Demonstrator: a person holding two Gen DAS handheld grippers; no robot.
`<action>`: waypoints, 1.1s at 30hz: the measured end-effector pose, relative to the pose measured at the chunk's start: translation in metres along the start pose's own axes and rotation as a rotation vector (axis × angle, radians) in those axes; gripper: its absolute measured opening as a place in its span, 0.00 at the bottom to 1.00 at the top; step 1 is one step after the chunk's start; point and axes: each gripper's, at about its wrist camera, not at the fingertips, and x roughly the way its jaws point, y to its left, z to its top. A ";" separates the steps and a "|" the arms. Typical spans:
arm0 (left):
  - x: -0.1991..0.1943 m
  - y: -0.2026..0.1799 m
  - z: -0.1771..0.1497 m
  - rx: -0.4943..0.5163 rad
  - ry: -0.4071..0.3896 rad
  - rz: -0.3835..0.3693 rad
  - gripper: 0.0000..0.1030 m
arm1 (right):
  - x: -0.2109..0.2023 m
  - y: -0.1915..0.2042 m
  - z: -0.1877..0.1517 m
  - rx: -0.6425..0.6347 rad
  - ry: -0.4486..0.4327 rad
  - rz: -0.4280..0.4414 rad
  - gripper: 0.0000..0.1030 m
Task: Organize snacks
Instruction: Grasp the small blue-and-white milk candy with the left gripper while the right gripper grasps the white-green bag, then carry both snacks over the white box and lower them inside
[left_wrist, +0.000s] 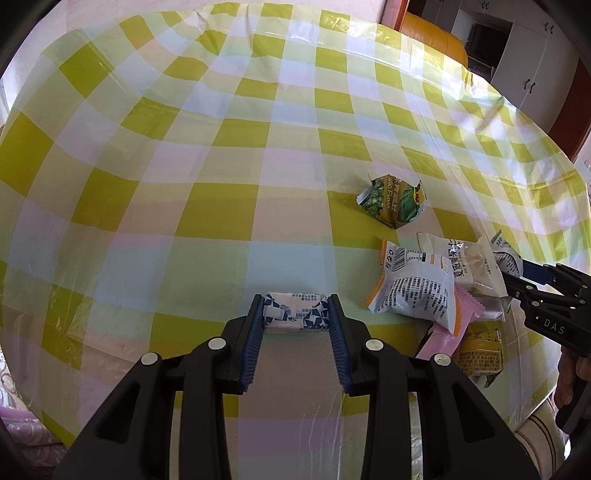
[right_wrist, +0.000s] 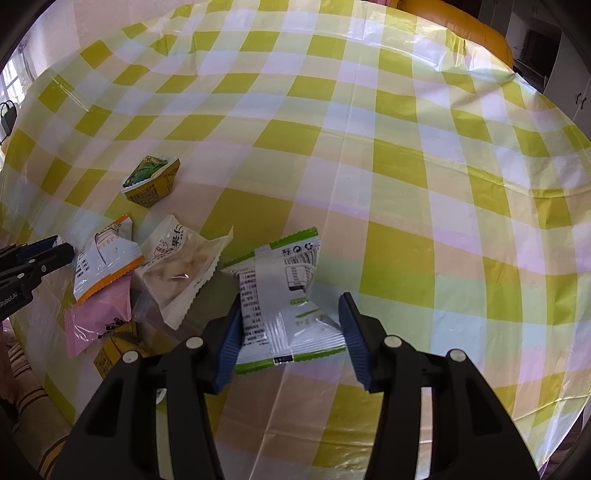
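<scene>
In the left wrist view my left gripper (left_wrist: 295, 301) is shut on a small blue-and-white candy packet (left_wrist: 295, 314), gripped by its ends just over the checked tablecloth (left_wrist: 221, 147). My right gripper (right_wrist: 291, 321) holds a white-and-green snack packet (right_wrist: 280, 295), with both blue pads against its sides. To its left lies a loose pile: a white-and-orange packet (right_wrist: 105, 262), a translucent nut packet (right_wrist: 181, 266), a pink packet (right_wrist: 96, 317) and a yellow one (right_wrist: 110, 350). A green packet (right_wrist: 151, 181) lies apart, farther back. The right gripper (left_wrist: 517, 269) shows at the pile's right side.
The round table's near edge curves along the bottom of both views. An orange chair (left_wrist: 432, 37) stands beyond the far edge, with white cabinets (left_wrist: 535, 55) behind it. A person's hand (left_wrist: 569, 380) holds the right gripper's handle.
</scene>
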 end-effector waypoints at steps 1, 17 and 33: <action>0.000 0.001 0.000 -0.005 -0.003 0.000 0.32 | -0.002 -0.002 -0.001 0.014 -0.005 -0.003 0.49; -0.025 0.005 -0.001 -0.035 -0.098 0.034 0.32 | -0.046 -0.029 -0.032 0.147 -0.040 -0.039 0.49; -0.060 -0.046 -0.013 0.052 -0.133 -0.066 0.32 | -0.078 -0.052 -0.075 0.218 -0.025 -0.071 0.49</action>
